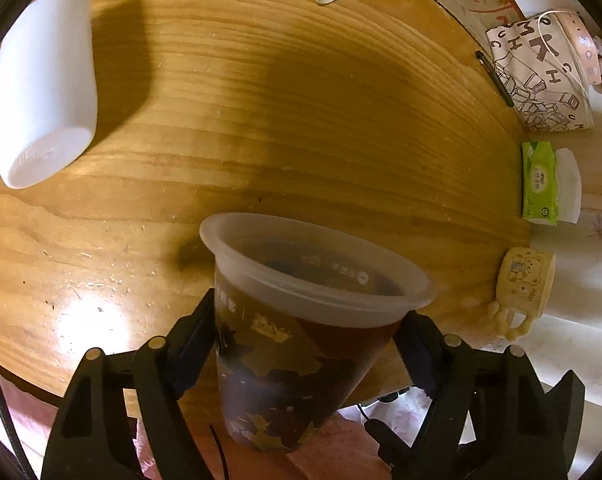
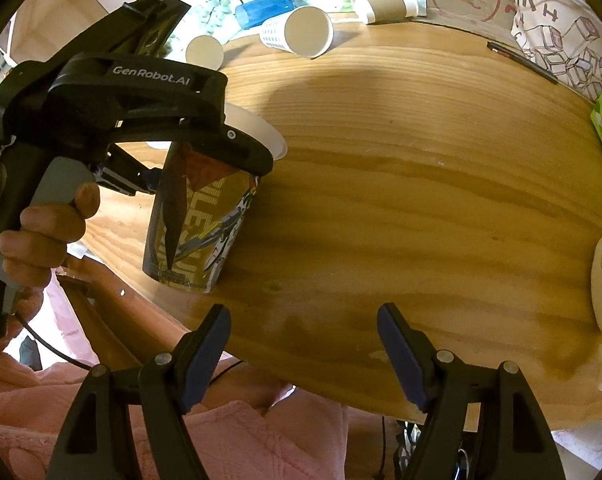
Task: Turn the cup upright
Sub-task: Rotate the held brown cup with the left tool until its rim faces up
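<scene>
A dark printed plastic cup [image 1: 297,344] with a frosted rim stands mouth up at the near edge of the round wooden table [image 1: 301,112]. My left gripper [image 1: 305,340] is shut on the cup, one pad on each side of its body. In the right wrist view the same cup [image 2: 197,224] stands upright with its base on the table, and the left gripper [image 2: 205,152] clamps it just below the rim. My right gripper [image 2: 303,348] is open and empty over the table's near edge, to the right of the cup.
A white cup [image 1: 45,92] lies on its side at the left. Paper cups [image 2: 307,32] lie at the far edge. A patterned bag [image 1: 541,76], a green tissue pack [image 1: 539,184] and a cream bear mug [image 1: 525,284] sit at the right.
</scene>
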{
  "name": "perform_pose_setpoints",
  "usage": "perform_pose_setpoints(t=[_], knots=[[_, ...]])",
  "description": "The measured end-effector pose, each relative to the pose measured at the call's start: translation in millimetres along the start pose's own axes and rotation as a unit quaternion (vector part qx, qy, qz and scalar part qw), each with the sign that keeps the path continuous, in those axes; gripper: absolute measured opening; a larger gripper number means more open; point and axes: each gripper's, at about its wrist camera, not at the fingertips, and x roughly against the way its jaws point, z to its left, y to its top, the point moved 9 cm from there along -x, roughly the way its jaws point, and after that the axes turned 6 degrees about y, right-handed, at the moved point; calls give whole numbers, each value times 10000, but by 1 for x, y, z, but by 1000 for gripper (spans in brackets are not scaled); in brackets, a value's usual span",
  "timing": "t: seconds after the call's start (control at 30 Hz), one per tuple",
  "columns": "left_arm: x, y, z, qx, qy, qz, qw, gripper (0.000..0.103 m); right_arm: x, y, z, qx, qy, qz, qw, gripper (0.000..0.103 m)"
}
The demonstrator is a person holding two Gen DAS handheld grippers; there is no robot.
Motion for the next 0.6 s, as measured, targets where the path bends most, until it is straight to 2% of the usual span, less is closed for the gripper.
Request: perform_pose_setpoints(t=[0.27, 0.47, 0.6], knots=[[4, 0, -2, -141, -37, -283, 9995, 82, 7, 1, -9, 108, -6, -65, 9999, 76], [22, 7, -5, -466, -19, -978, 9941, 82, 11, 7, -17, 179, -72, -155, 9997, 76], [37, 13, -7, -733, 25, -1650, 9836, 82, 14, 11, -20, 245, -126, -218, 9994, 76]])
